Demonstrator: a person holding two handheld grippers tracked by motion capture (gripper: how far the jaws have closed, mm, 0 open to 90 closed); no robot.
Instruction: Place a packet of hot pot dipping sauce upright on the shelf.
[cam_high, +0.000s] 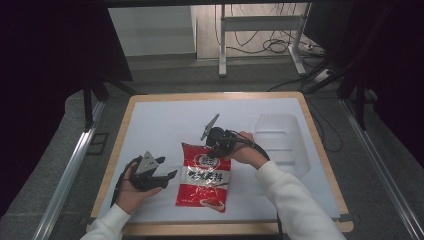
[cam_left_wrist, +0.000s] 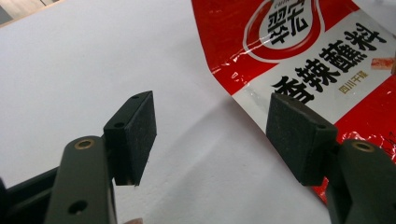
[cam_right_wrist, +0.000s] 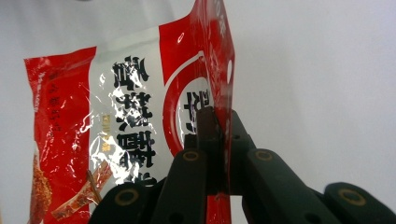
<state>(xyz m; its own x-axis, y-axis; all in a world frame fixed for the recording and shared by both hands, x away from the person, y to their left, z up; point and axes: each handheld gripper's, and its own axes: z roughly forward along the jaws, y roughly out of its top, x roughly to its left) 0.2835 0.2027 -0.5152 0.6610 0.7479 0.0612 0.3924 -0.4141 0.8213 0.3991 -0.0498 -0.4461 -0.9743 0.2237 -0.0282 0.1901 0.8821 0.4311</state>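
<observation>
A red and white seasoning packet (cam_high: 204, 176) with black Chinese lettering lies on the white table cover, its far end lifted. My right gripper (cam_high: 218, 148) is shut on that far edge; in the right gripper view the jaws pinch the packet's upturned top edge (cam_right_wrist: 219, 93) at the right gripper (cam_right_wrist: 218, 122). My left gripper (cam_high: 167, 175) rests just left of the packet, open. In the left gripper view its two pads (cam_left_wrist: 140, 130) stand wide apart over bare cover, with the packet (cam_left_wrist: 322, 51) beyond the right-hand pad and the left gripper (cam_left_wrist: 215, 135) holding nothing.
A clear plastic tray (cam_high: 278, 142) lies on the table's right side, beyond the right hand. The wooden table rim (cam_high: 112, 160) frames the white cover (cam_high: 165, 120). Metal rails and cables run on the floor around the table.
</observation>
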